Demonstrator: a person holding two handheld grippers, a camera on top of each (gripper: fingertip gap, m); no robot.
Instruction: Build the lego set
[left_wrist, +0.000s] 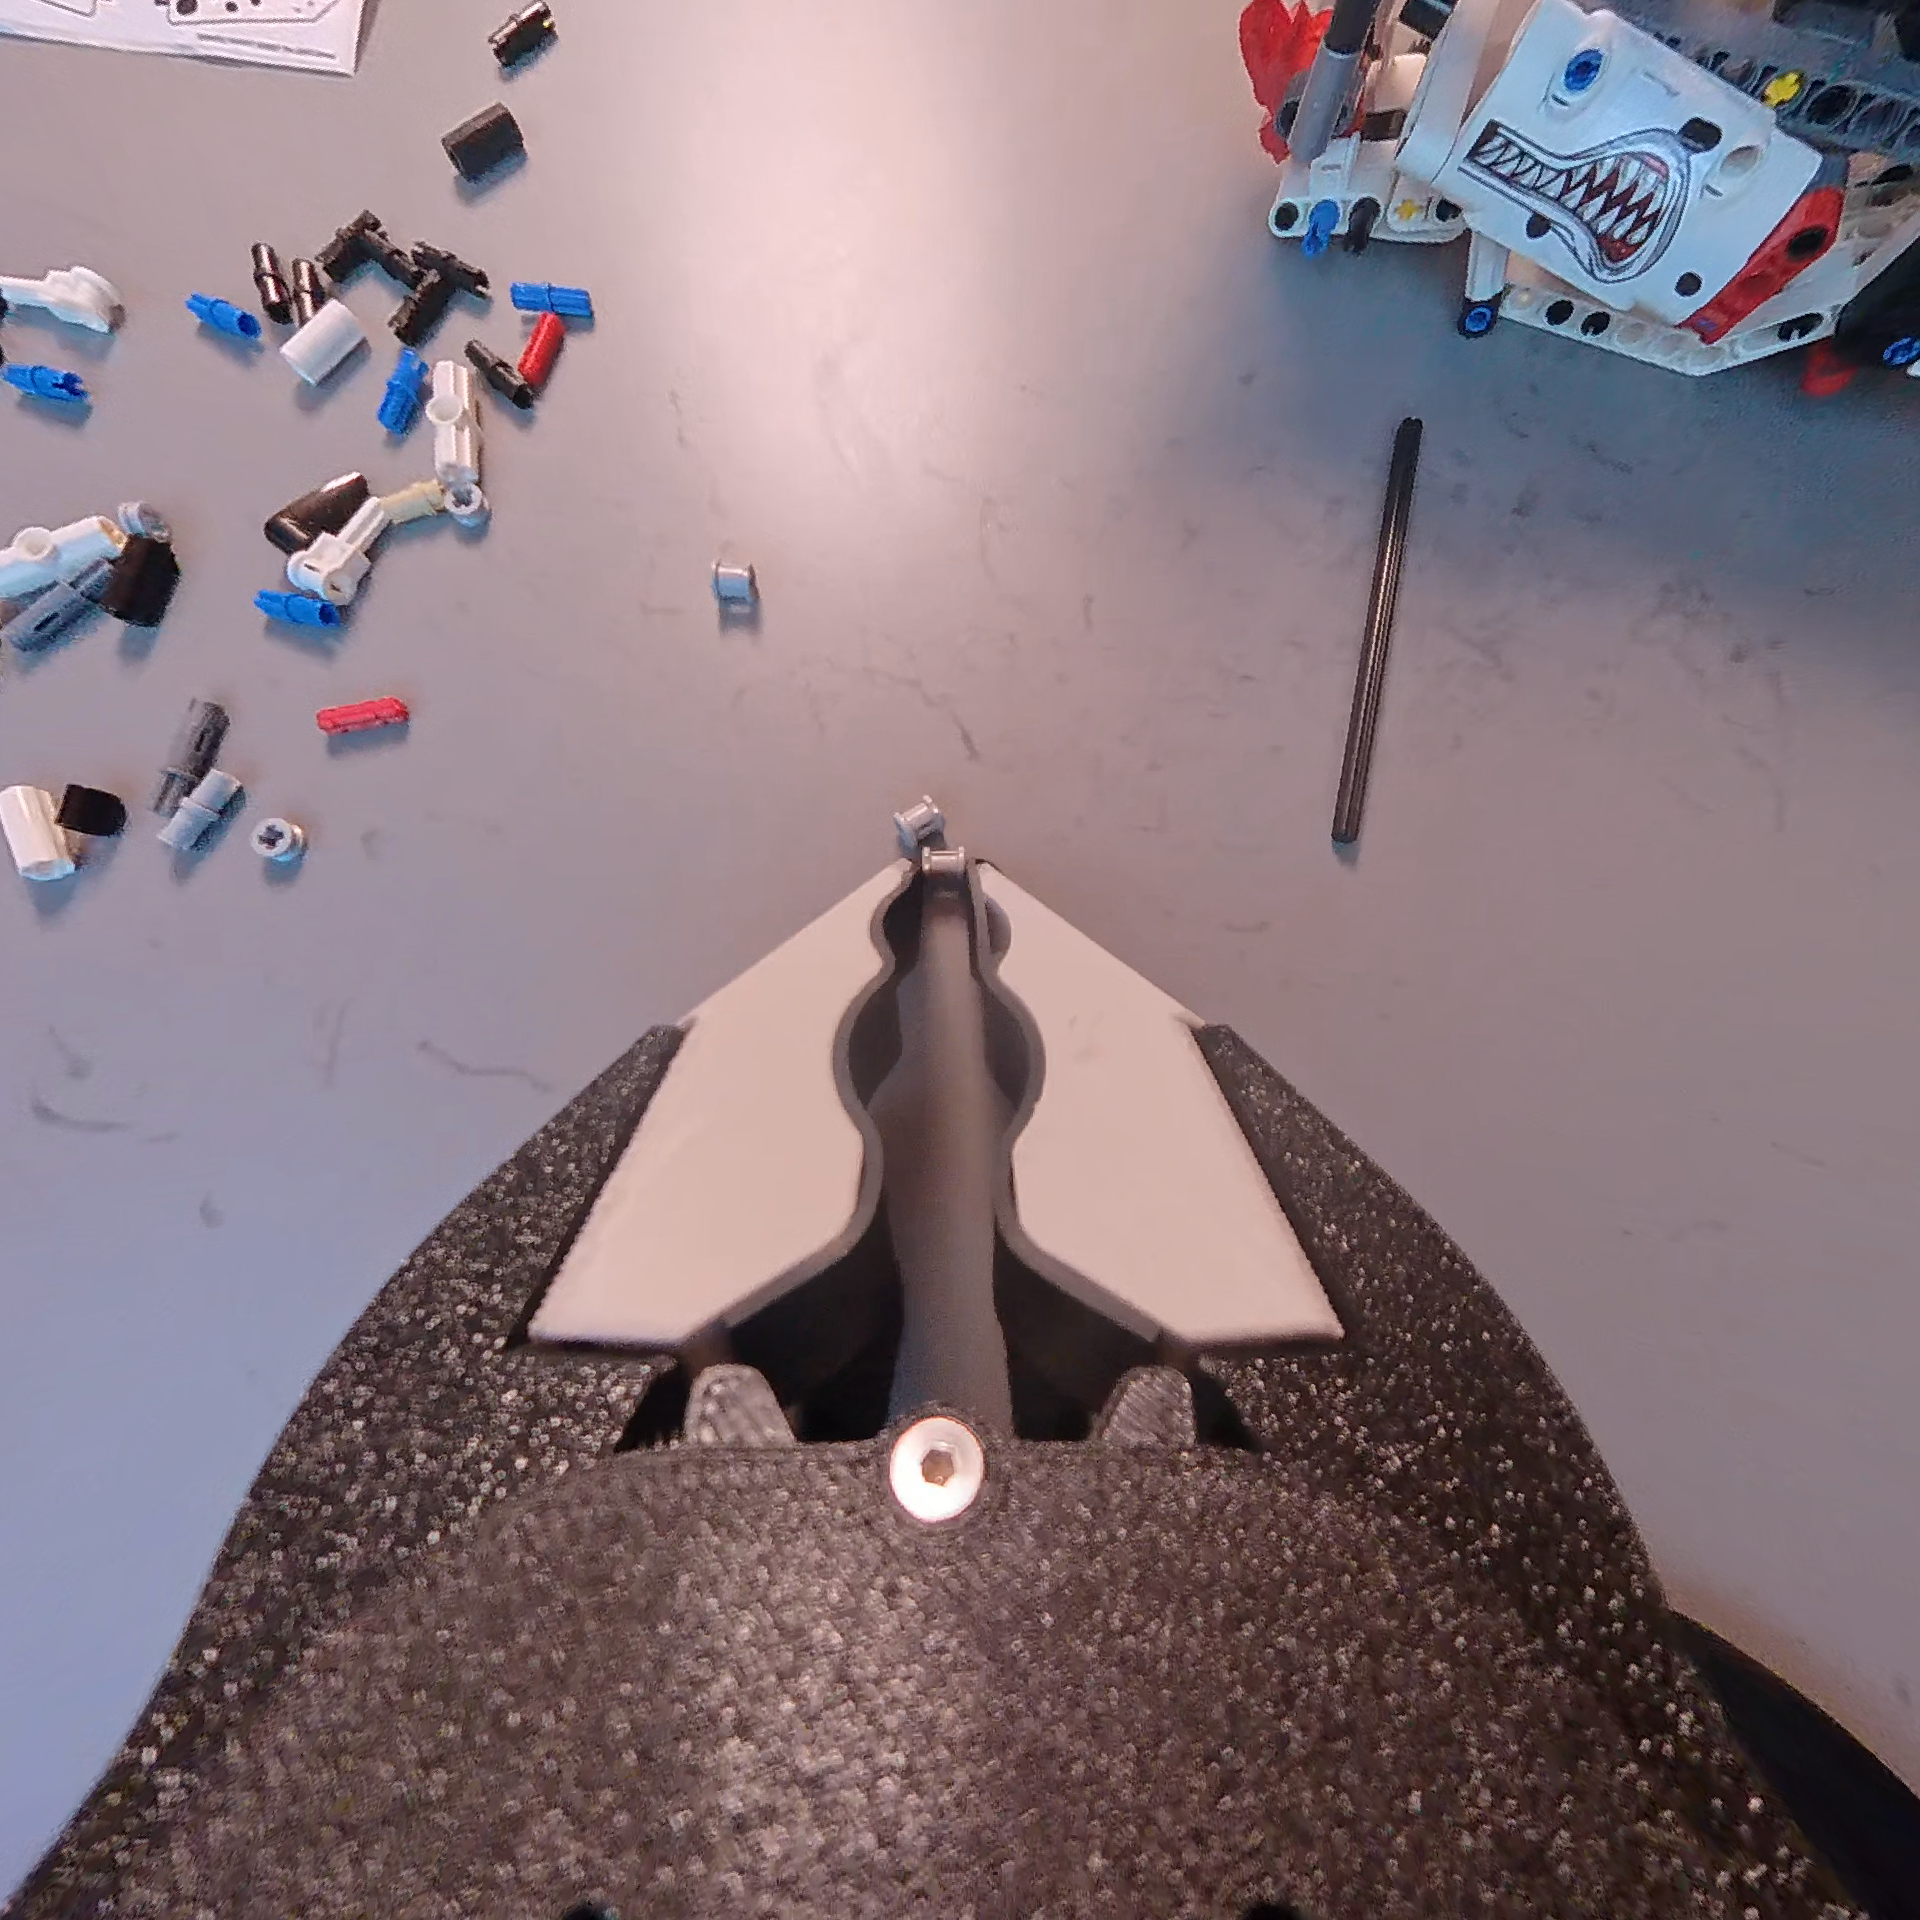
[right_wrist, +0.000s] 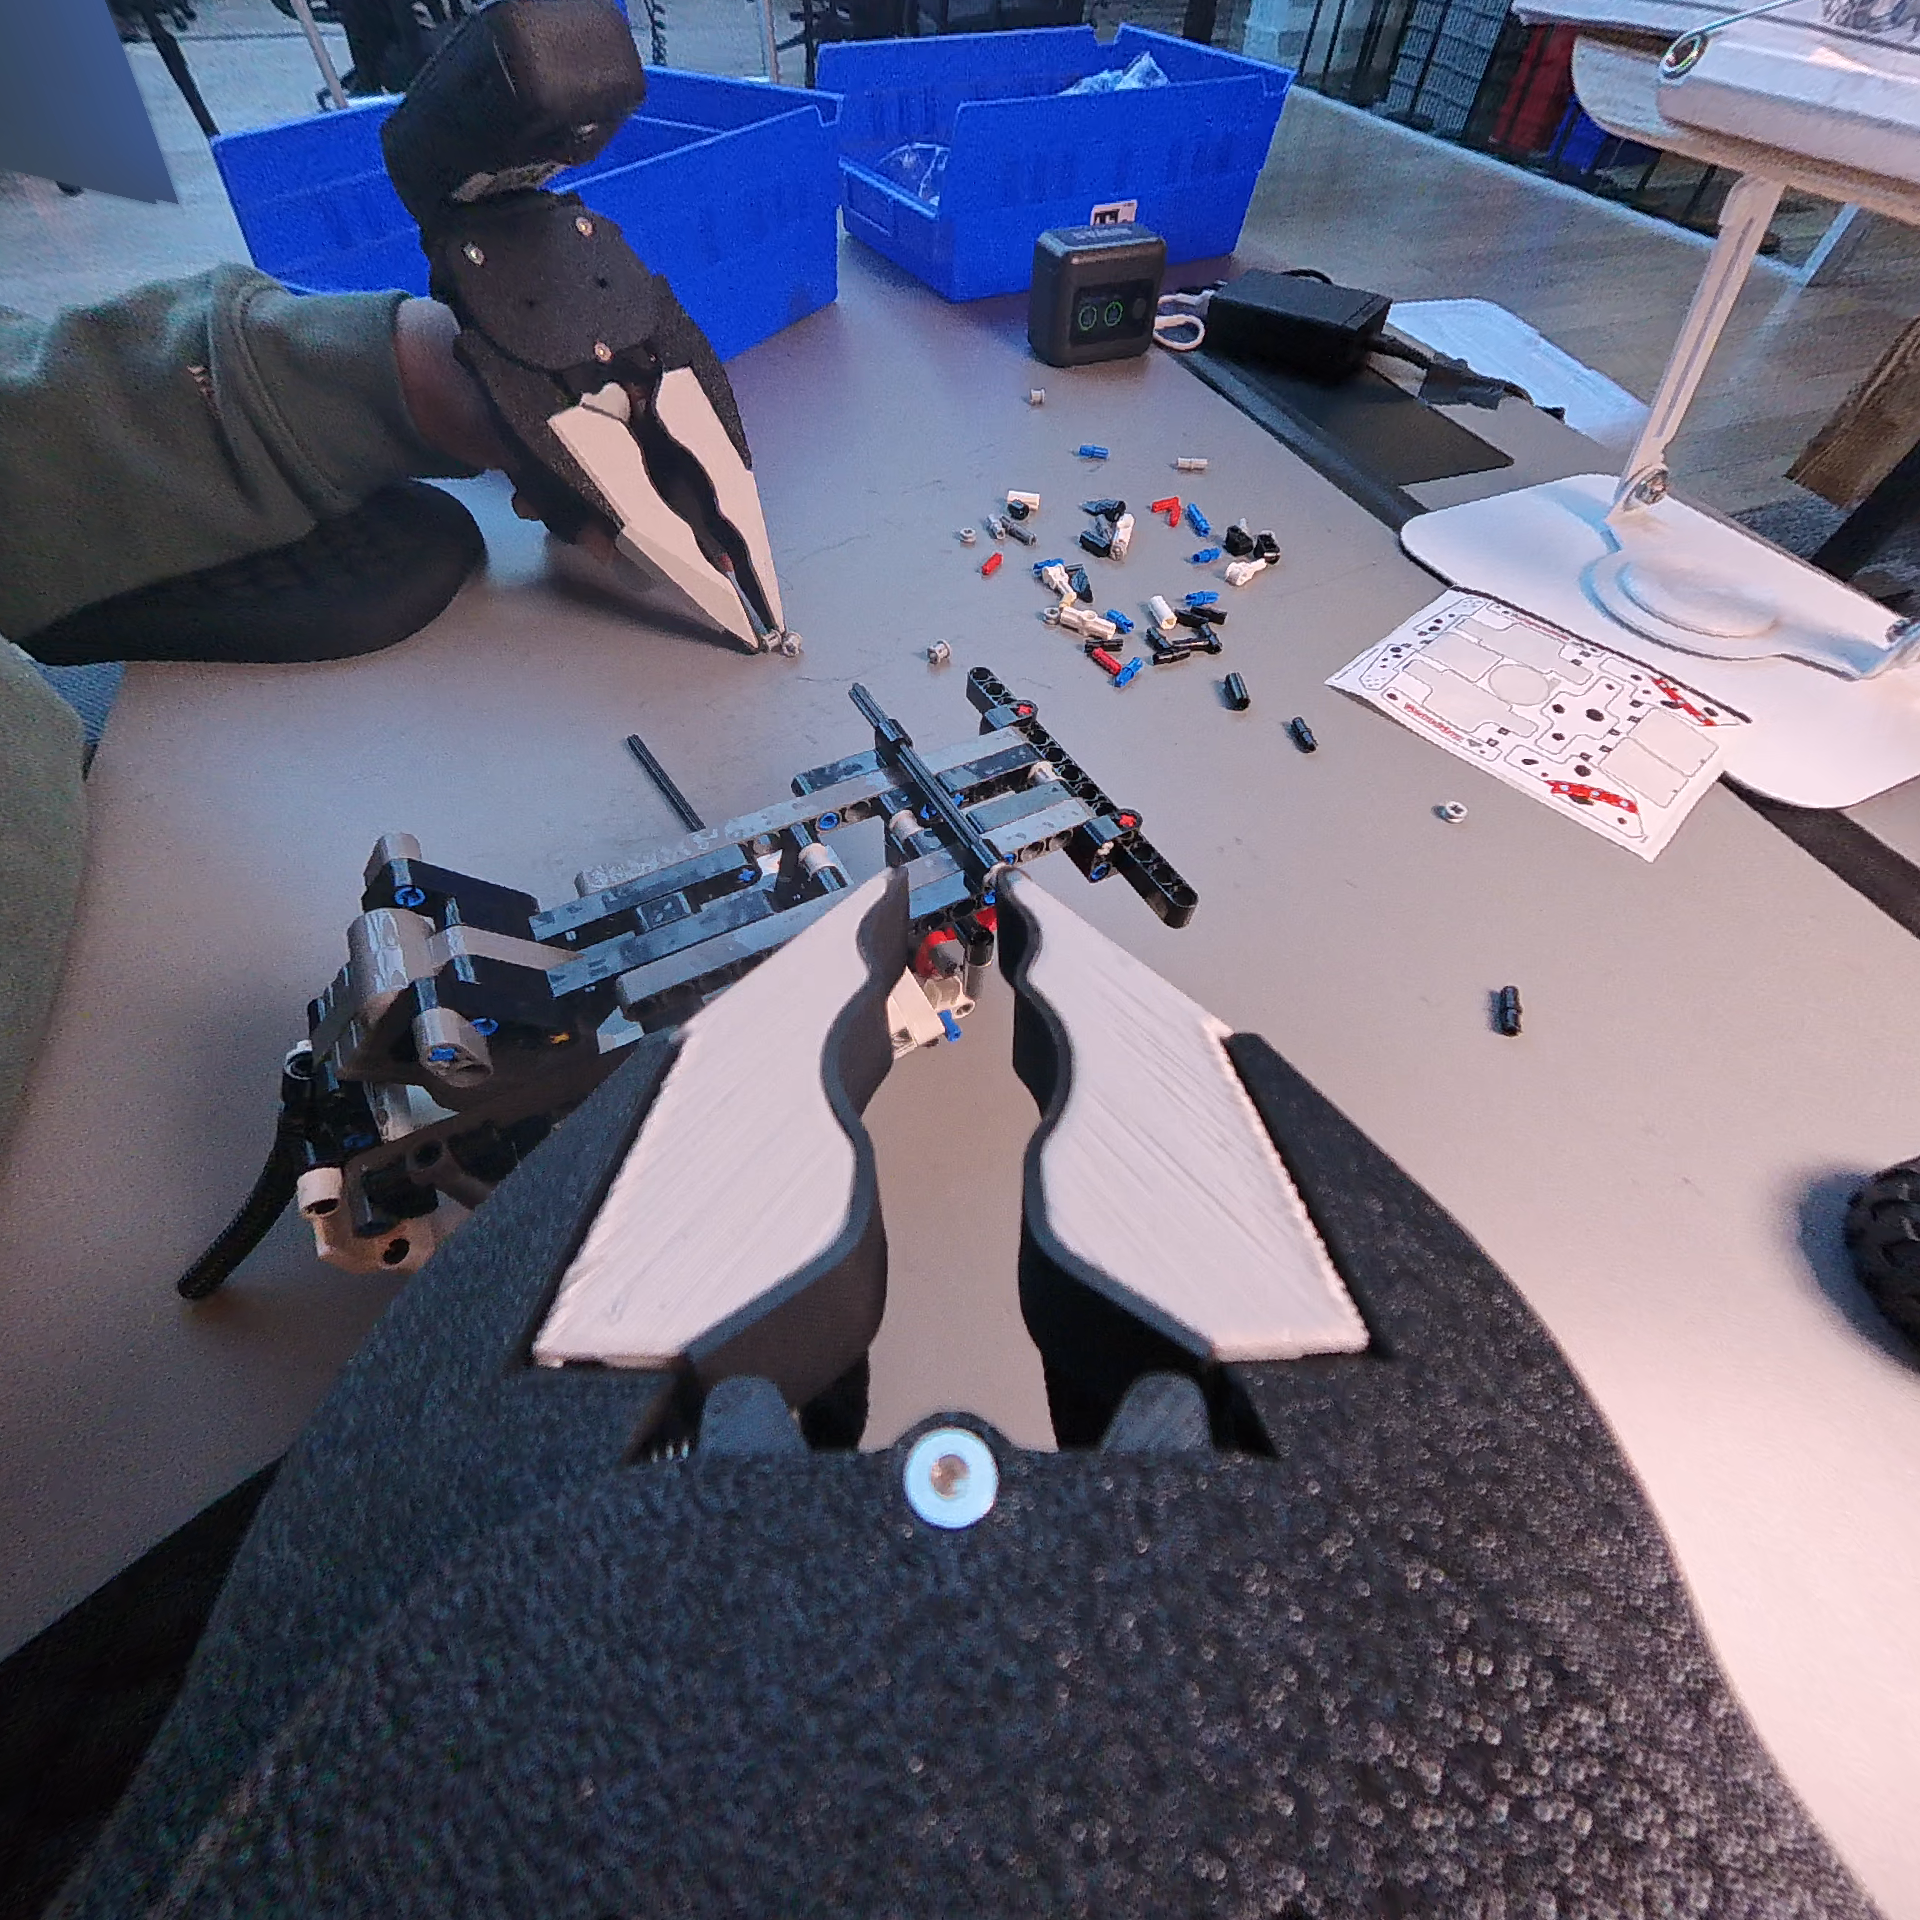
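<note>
The lego model (right_wrist: 727, 935), a half-built vehicle of black and grey beams, lies on the grey table (right_wrist: 1455, 1091) right in front of our right gripper (right_wrist: 951, 883). In the left wrist view the same model (left_wrist: 1621, 197) appears at the far right, showing its white panel printed with a toothed shark mouth. Our right gripper's jaws are closed around the near end of the model, at the point where a long black axle (right_wrist: 925, 779) crosses the beams; their tips press against the beam stack with red and white parts visible in the gap between them. Our left gripper (left_wrist: 948, 868) points down at the table with its jaws drawn almost together, pinching a small grey bush (left_wrist: 943, 862) at the very tips. A second grey bush (left_wrist: 916, 821) sits just beyond the tips, touching or nearly touching the first; we cannot tell whether it is also held. A third grey bush (left_wrist: 735, 582) lies alone farther off to the left. A loose black axle (left_wrist: 1377, 629) lies on the table between the left gripper and the model. The scatter of small parts (left_wrist: 343, 416), blue, black, red and white pins and connectors, spreads over the left of that view. Past the parts we see a sticker sheet (right_wrist: 1538, 717), a white lamp base (right_wrist: 1662, 582) and two blue bins (right_wrist: 1039, 156).
</note>
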